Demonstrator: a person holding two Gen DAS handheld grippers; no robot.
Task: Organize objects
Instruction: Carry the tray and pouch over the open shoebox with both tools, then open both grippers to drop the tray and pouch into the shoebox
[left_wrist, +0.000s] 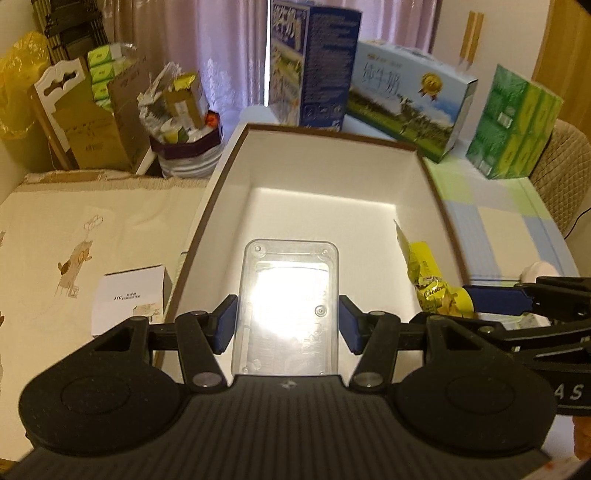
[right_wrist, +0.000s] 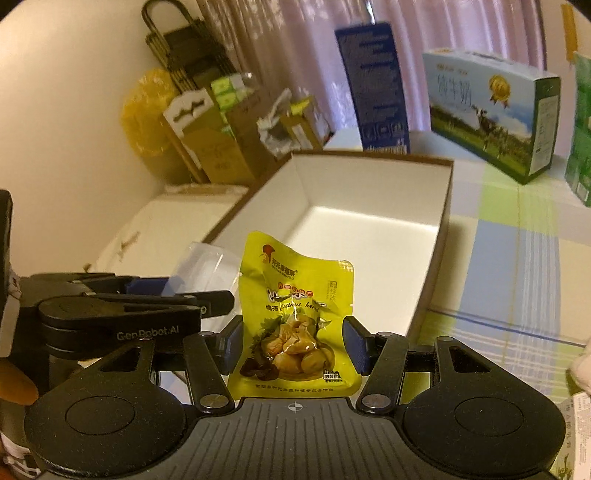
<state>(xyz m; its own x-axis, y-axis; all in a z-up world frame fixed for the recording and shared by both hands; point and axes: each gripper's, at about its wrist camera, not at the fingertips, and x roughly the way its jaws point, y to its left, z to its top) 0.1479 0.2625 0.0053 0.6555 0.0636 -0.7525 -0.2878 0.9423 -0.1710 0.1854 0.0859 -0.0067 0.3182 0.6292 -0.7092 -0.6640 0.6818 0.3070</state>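
- Your left gripper (left_wrist: 288, 321) has its blue pads against the two long sides of a clear plastic case (left_wrist: 288, 295); the jaws are closed onto it at about its width, and the case juts forward over the near end of the open box (left_wrist: 428, 173).
- Your right gripper (right_wrist: 293, 345) holds a yellow chestnut packet (right_wrist: 291, 317) upright, the pads pressed at its lower left and right edges, the jaws narrow around it.
- From the left wrist view, that packet (left_wrist: 436, 284) sits at the box's right wall, its top corner poking above the brown rim.
- The box's white floor is bare beyond the case, with open room toward the far wall and both far corners.
- Your two grippers are close: the right one enters the left view at the box's near right corner, and the left one fills the lower left of the right view, just beside the packet.
- Left of the box, a small white carton (left_wrist: 129, 302) lies on the cream cloth (left_wrist: 74, 221), just off the box's left wall.
- Beyond the far rim stand a blue carton (left_wrist: 314, 62), a milk box (left_wrist: 410, 110) and a green tissue pack (left_wrist: 513, 125), near the rim but apart from it.
- The checked cloth (right_wrist: 517, 258) to the right of the box is open.
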